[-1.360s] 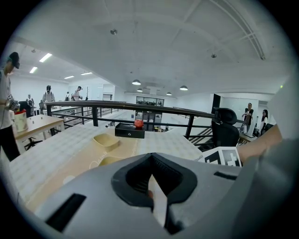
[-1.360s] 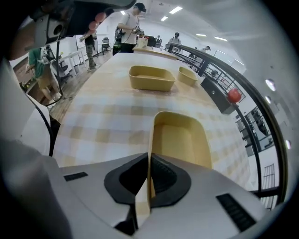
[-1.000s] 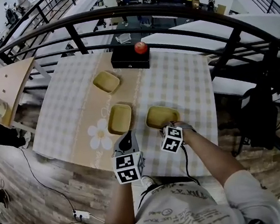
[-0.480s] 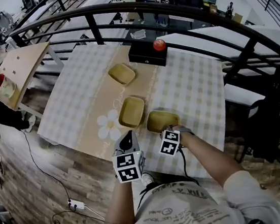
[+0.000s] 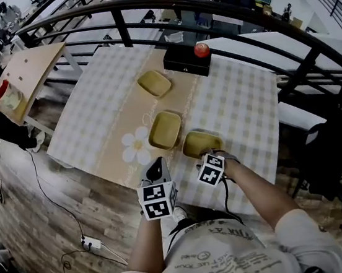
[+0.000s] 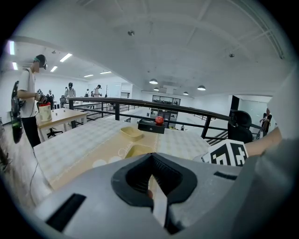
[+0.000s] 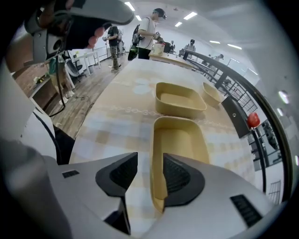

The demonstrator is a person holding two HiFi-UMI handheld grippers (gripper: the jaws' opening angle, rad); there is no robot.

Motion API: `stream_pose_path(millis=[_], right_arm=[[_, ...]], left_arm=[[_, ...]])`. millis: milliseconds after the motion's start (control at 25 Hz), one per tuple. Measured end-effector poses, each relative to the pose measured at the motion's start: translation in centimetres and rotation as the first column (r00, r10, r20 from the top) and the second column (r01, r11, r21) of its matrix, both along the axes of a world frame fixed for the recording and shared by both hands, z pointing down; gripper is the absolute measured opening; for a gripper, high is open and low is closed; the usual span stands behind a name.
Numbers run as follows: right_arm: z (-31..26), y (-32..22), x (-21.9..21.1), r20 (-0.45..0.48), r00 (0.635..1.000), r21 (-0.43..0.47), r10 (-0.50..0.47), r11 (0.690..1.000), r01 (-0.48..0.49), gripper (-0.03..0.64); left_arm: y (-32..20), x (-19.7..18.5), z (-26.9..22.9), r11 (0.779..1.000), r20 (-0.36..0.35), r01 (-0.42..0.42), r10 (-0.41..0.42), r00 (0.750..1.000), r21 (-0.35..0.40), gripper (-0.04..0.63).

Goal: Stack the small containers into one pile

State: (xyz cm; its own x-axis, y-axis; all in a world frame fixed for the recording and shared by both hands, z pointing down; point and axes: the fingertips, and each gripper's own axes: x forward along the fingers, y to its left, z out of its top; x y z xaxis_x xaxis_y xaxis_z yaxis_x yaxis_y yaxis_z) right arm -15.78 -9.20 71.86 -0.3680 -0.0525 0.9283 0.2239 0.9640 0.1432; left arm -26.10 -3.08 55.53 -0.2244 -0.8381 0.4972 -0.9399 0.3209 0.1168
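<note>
Three shallow yellow containers lie apart on the checked tablecloth: a far one (image 5: 154,83), a middle one (image 5: 165,129) and a near one (image 5: 201,143). My right gripper (image 5: 203,155) points steeply down at the near container (image 7: 180,140). Its jaws have just been opening and now stand open (image 7: 150,172). The container's near left wall stands between them; one pad is inside the container and the other is outside, clear of the wall. My left gripper (image 5: 156,164) hovers over the table's front edge, left of the near container, shut and empty (image 6: 152,177).
A black box (image 5: 188,62) with a red ball (image 5: 201,49) on it sits at the table's far edge, against a dark railing (image 5: 224,16). A wooden side table (image 5: 24,68) stands to the left. People stand in the background.
The near container has slid left with my right gripper and now lies closer to the middle one. My left gripper has shifted a little along the front edge.
</note>
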Motion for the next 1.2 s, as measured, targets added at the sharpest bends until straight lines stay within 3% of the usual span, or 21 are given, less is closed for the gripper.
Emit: stream_pose_path(millis=[160, 280, 360, 480, 560, 680, 840, 960, 1200], right_arm=[[-3.2, -0.2, -0.7, 0.136, 0.981, -0.104, 0.137, 0.987, -0.124, 0.169], [-6.8, -1.1, -1.0, 0.279, 0.927, -0.139, 0.252, 0.965, -0.221, 0.149], [-9.5, -2.9, -1.0, 0.407, 0.839, -0.15, 0.361, 0.933, -0.328, 0.109], [-13.8, -6.2, 0.1, 0.587, 0.65, -0.169, 0.482, 0.858, -0.484, 0.016], [-16.7, -7.4, 0.9, 0.672, 0.547, -0.179, 0.5, 0.826, -0.534, 0.005], [-21.4, -8.0, 1.9, 0.775, 0.409, -0.201, 0.482, 0.801, -0.564, 0.003], [-26.8, -8.2, 3.9, 0.863, 0.248, -0.225, 0.44, 0.774, -0.593, 0.003], [-28.0, -8.3, 5.2, 0.873, 0.192, -0.259, 0.449, 0.759, -0.597, 0.003], [-27.2, -9.1, 6.4, 0.848, 0.16, -0.321, 0.506, 0.729, -0.605, 0.003]], left_arm=[[-0.4, 0.1, 0.2, 1.0, 0.001, -0.003, 0.003, 1.0, 0.003, -0.002], [-1.1, 0.4, -0.4, 1.0, 0.009, -0.014, 0.014, 1.0, 0.023, -0.002], [-1.6, 0.8, -0.8, 0.999, 0.013, -0.027, 0.027, 1.0, 0.033, -0.002], [-2.7, 1.6, -1.6, 0.997, 0.02, -0.053, 0.052, 0.998, 0.049, -0.002], [-3.4, 2.3, -2.1, 0.995, 0.027, -0.072, 0.071, 0.997, 0.063, -0.002], [-4.5, 3.1, -3.3, 0.991, 0.04, -0.097, 0.093, 0.995, 0.09, -0.002], [-6.0, 3.9, -5.0, 0.982, 0.052, -0.135, 0.13, 0.99, 0.131, -0.002], [-6.8, 4.3, -6.0, 0.976, 0.068, -0.152, 0.143, 0.987, 0.155, -0.002], [-7.6, 4.9, -5.7, 0.973, 0.09, -0.176, 0.164, 0.982, 0.152, -0.002]])
